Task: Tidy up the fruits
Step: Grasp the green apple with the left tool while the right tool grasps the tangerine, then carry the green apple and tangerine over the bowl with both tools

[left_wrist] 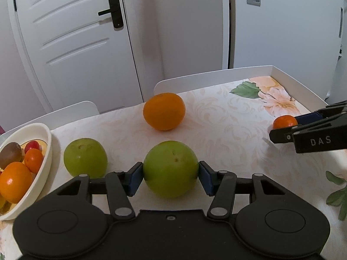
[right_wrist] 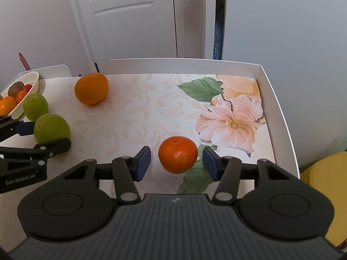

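On the floral tablecloth (right_wrist: 134, 117), your left gripper (left_wrist: 171, 174) clamps a green apple (left_wrist: 171, 169) while your right gripper (right_wrist: 176, 159) brackets the tangerine (right_wrist: 177, 154), jaws apart; next, judged: close, carry both to the bowl (left_wrist: 44, 151).

left gripper (left_wrist: 171, 174): fills lower frame of left wrist view, both blue pads pressed against a green fruit (left_wrist: 171, 169), clamped
right gripper (right_wrist: 176, 161): lower centre of right wrist view, fingers (right_wrist: 142, 162) spread either side of a small orange fruit (right_wrist: 177, 157), gaps both sides, no contact
relative pose: each visible at the other view's edge
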`<action>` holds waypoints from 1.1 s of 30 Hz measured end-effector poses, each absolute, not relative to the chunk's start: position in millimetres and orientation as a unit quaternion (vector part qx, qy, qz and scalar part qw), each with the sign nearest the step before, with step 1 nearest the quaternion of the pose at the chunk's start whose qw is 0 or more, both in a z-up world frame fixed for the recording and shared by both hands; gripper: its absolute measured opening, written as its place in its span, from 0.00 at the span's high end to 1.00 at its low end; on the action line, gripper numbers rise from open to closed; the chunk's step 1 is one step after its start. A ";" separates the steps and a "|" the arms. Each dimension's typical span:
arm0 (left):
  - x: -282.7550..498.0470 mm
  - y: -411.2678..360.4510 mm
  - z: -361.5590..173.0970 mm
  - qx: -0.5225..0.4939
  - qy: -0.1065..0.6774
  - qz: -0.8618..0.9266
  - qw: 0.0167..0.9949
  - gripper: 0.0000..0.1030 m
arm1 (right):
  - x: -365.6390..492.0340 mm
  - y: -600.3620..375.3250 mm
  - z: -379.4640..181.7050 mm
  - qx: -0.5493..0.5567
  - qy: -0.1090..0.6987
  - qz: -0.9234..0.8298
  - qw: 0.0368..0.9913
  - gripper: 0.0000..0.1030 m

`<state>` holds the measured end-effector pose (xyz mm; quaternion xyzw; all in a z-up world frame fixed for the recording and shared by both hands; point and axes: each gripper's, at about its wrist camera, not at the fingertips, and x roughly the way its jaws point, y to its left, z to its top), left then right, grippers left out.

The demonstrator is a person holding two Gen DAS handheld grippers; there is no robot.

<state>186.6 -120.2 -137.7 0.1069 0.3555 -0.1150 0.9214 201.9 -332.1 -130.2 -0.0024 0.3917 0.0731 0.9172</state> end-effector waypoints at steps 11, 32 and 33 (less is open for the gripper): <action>174.8 -117.3 -133.1 0.099 0.355 -0.106 0.924 0.43 | 202.2 -329.5 -127.2 -0.007 0.391 0.079 0.917 0.49; 119.1 -58.3 -56.5 0.053 0.319 -0.036 0.946 0.43 | 181.5 -253.5 -41.5 -0.014 0.338 0.159 0.927 0.49; 118.3 -53.1 -53.0 0.052 0.317 -0.035 0.946 0.43 | 181.5 -247.3 -37.6 -0.013 0.336 0.161 0.928 0.49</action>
